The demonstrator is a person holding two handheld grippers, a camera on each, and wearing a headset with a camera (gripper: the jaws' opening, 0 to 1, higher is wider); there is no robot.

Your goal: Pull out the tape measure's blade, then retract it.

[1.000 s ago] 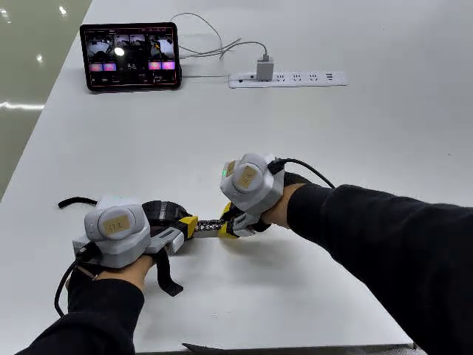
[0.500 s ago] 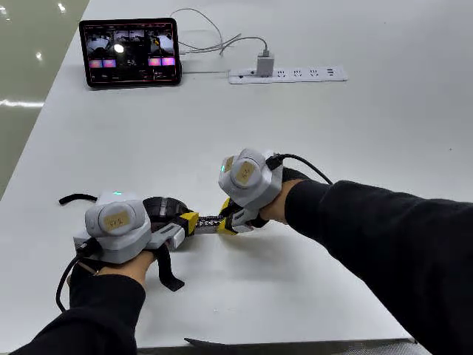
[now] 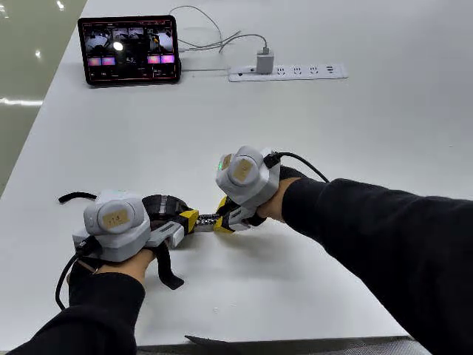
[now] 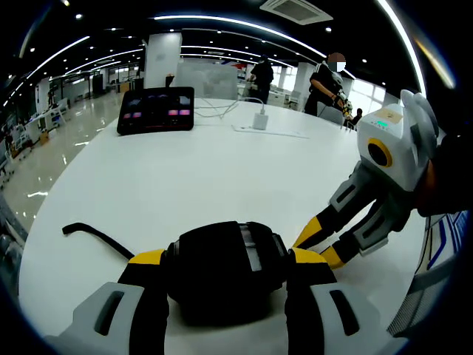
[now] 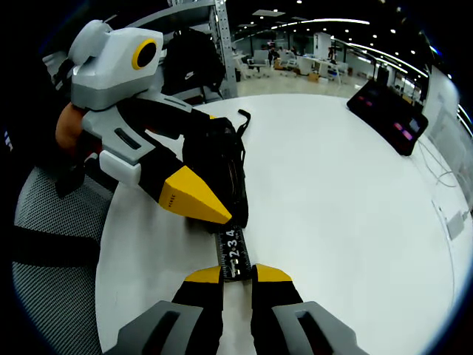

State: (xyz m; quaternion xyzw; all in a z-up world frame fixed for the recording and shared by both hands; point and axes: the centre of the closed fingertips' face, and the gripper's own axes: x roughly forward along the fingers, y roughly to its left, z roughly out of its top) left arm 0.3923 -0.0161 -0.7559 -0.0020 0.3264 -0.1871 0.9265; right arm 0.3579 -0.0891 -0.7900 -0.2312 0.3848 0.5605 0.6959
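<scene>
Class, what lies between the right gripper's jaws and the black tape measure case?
A short stretch of black, white-numbered blade, shown in the right gripper view.

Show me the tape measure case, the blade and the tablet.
tape measure case (image 4: 225,270), left gripper view, black body.
blade (image 5: 232,251), right gripper view, numbered strip.
tablet (image 3: 129,50), head view, screen centre.

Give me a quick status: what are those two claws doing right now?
Left gripper shut on tape measure. Right gripper shut on blade, barely pulled out. Tablet, power strip far back, out of the way.
</scene>
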